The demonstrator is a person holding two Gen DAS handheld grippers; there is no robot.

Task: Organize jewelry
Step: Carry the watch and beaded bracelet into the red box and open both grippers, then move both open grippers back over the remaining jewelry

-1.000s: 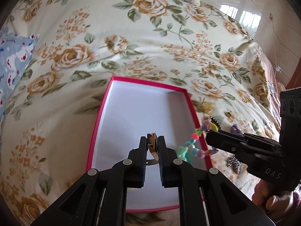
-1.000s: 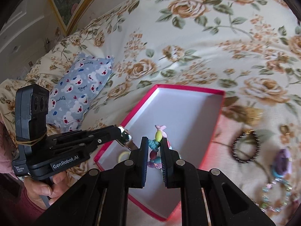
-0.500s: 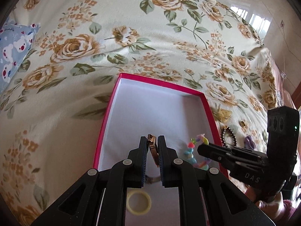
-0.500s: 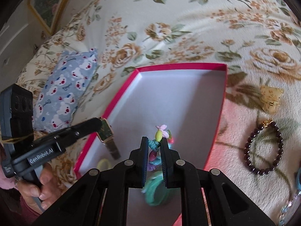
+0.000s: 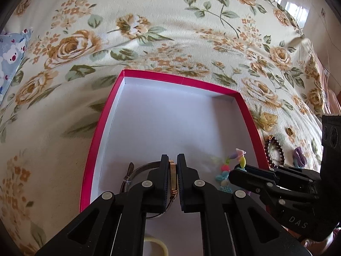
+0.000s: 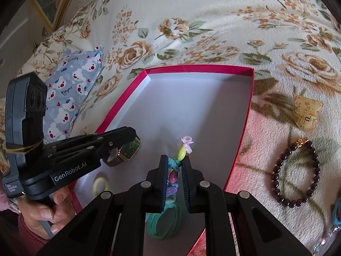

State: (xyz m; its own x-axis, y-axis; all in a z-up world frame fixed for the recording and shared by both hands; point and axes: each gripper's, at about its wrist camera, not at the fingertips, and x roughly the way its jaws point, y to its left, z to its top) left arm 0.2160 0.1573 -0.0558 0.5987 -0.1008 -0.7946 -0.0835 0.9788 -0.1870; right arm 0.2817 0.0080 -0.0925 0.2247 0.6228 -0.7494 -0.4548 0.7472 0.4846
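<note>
Both wrist cams look down, close, fwd over the jaws (shared: pink box [image 5: 100,125] [image 6: 248,115]).

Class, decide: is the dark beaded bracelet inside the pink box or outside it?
Outside. The dark beaded bracelet lies on the floral blanket, right of the pink box wall.

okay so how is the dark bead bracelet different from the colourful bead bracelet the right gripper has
The dark round-bead bracelet lies flat on the floral blanket, outside the pink-rimmed box; the colourful plastic-bead bracelet is pinched in the right gripper over the box. The dark one has uniform round beads with a small gold charm; the colourful one mixes bead shapes and colours, with a lilac bow on top. Both are beaded strands.
</note>
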